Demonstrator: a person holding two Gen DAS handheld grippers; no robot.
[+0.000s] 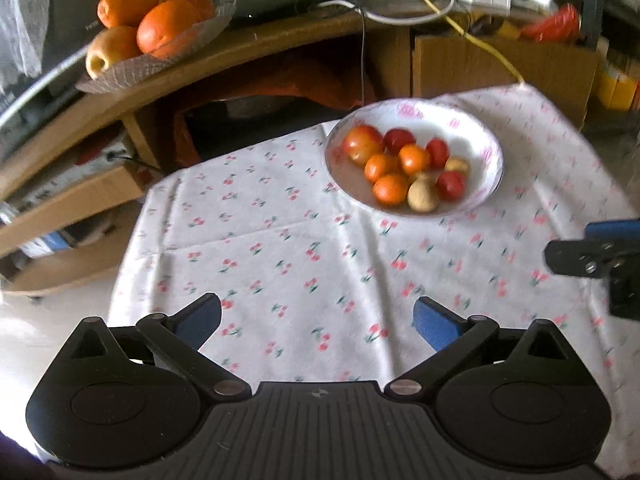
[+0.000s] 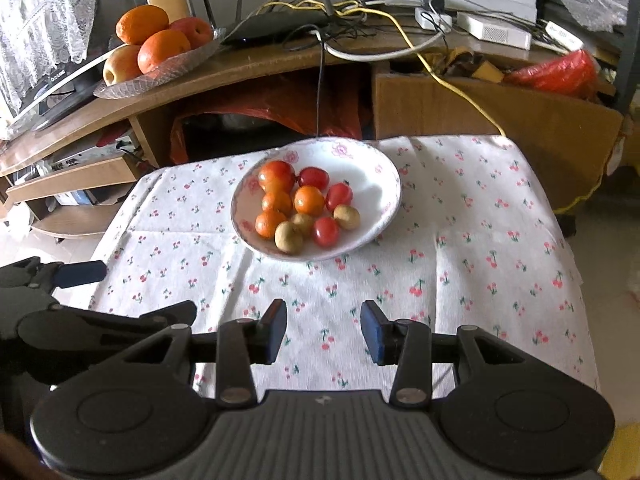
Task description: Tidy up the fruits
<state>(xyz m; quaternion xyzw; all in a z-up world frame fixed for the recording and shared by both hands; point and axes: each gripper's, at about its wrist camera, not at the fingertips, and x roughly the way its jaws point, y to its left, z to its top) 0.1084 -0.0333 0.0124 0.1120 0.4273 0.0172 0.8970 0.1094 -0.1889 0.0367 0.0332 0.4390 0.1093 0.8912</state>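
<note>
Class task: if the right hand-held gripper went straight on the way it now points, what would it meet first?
Probably the cloth on the table, short of the bowl. The right hand-held gripper points down at bare cloth, nothing between its open jaws. Depth is unclear.

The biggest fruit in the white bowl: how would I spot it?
On the cherry-print cloth sits a white bowl of small fruits. At the far left of the pile lies the biggest fruit, red-orange and glossy, larger than the oranges and tomatoes beside it.
</note>
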